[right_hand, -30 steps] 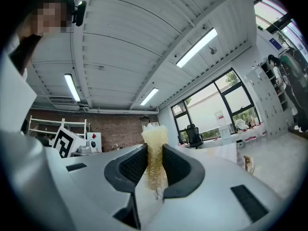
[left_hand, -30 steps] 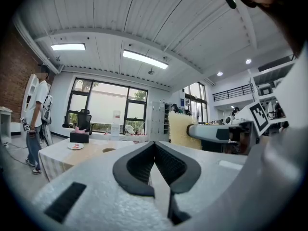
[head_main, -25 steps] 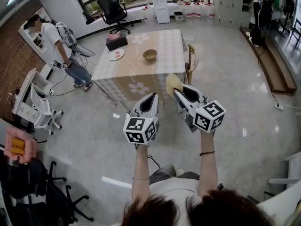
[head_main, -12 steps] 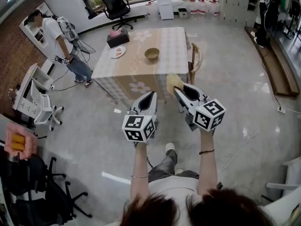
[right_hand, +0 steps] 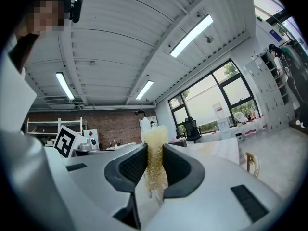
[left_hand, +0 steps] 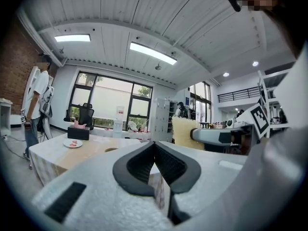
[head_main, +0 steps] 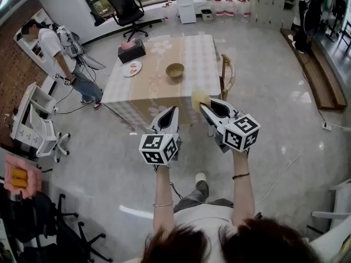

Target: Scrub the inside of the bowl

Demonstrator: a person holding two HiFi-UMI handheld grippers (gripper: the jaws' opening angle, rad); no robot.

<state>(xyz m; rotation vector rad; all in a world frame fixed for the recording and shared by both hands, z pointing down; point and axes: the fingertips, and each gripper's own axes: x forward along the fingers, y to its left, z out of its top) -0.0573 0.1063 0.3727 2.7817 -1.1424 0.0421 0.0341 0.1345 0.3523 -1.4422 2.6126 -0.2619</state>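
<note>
A tan bowl [head_main: 175, 70] stands on the checked table [head_main: 164, 86], well ahead of both grippers. My right gripper [head_main: 204, 106] is shut on a yellow scrubbing sponge [head_main: 200, 99], which stands up between its jaws as a fibrous yellow pad [right_hand: 155, 158]. My left gripper [head_main: 172, 111] is shut with nothing in it, its black pads pressed together [left_hand: 154, 148]. Both grippers are held out over the floor, short of the table's near edge. The left gripper view shows the right gripper and the sponge [left_hand: 182, 131] off to its right.
A pink plate [head_main: 132, 68] and a dark tissue box [head_main: 131, 50] sit on the table's left part. A wooden chair [head_main: 226, 75] stands at the table's right side. A person [head_main: 60, 53] stands far left, near a white rack [head_main: 34, 122]. An office chair [head_main: 124, 7] is behind the table.
The view has advanced toward the table, which now sits a little nearer and lower in the frame. Both grippers keep their pose and grip. The person at far left has shifted slightly.
</note>
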